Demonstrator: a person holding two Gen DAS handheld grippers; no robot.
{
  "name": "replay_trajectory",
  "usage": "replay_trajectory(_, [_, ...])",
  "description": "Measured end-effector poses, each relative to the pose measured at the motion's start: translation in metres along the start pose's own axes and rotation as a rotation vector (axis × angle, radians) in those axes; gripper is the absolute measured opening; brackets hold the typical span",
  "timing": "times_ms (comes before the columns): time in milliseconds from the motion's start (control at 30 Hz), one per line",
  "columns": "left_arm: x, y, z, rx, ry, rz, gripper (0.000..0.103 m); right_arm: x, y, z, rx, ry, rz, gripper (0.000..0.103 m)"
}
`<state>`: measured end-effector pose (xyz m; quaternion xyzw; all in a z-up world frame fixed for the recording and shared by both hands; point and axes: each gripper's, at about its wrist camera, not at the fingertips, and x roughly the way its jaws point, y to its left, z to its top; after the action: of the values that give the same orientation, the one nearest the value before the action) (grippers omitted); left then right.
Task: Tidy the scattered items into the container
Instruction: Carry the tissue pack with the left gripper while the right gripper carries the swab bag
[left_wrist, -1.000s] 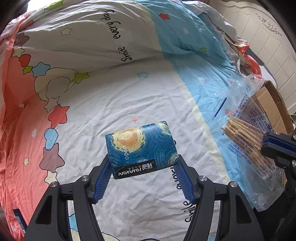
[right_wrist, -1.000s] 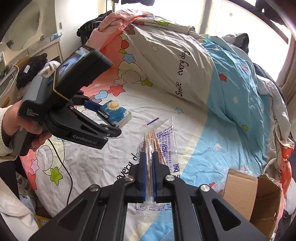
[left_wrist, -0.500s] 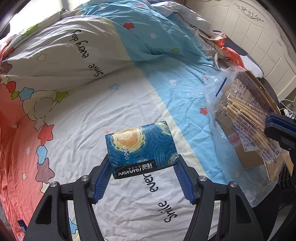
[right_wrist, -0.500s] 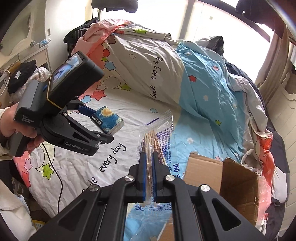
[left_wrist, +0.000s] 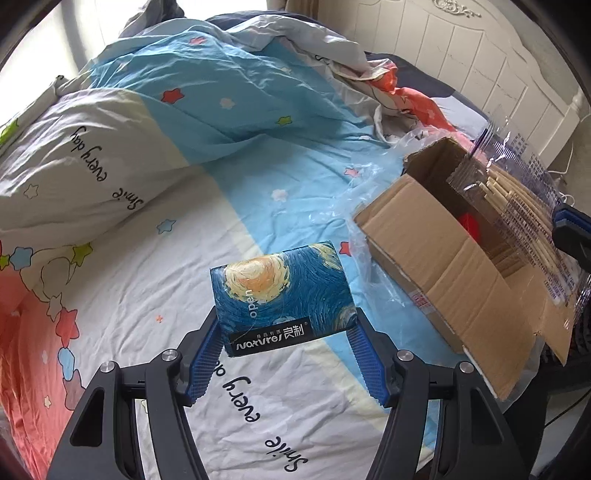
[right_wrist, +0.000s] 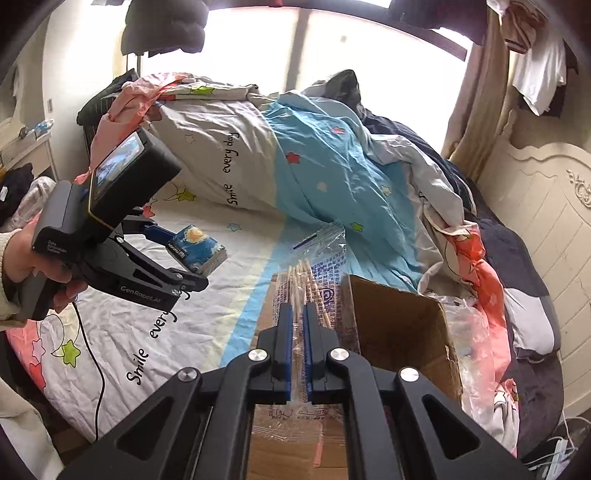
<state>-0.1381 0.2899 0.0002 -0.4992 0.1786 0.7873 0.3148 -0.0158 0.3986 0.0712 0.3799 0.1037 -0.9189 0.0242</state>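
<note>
A blue tissue pack (left_wrist: 282, 297) with a swirling night-sky print hangs above the bed, my left gripper (left_wrist: 286, 328) shut on its two short sides. The right wrist view shows the same pack (right_wrist: 197, 249) at the left, in the gripper that a hand holds. My right gripper (right_wrist: 299, 314) is shut on a clear bag of wooden chopsticks (right_wrist: 314, 273). That bag (left_wrist: 517, 206) hovers over the open cardboard box (left_wrist: 439, 236), which stands on the bed's right side. Something red (left_wrist: 471, 223) lies inside the box (right_wrist: 399, 325).
A bunched star-print duvet (left_wrist: 184, 110) fills the far half of the bed. Crumpled clear plastic (left_wrist: 354, 206) lies against the box's left side. A white headboard (left_wrist: 461, 55) rises behind the box. A black cable (right_wrist: 86, 354) trails from the left gripper.
Both grippers have carried their loads to the right, toward the box. The chopstick bag has gone from over the sheet to over the box opening; the tissue pack has come closer to the box.
</note>
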Motion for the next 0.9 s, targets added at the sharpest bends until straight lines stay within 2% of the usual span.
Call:
replay_trajectory(467, [0.016,-0.081,0.046,0.152,-0.009,-0.062,0.068,-0.018,-0.061,-0.04,0.111,0.022,-0.112,0.005])
replay_trajectory(667, [0.015,-0.119,0.064,0.251,-0.034,-0.078,0.068,-0.022,-0.074,-0.056,0.143,0.031,-0.123,0.005])
replay_trajectory(900, [0.024,-0.153,0.077,0.302,-0.035,-0.1,0.068,-0.025,-0.092,-0.076,0.185,0.057,-0.138,0.005])
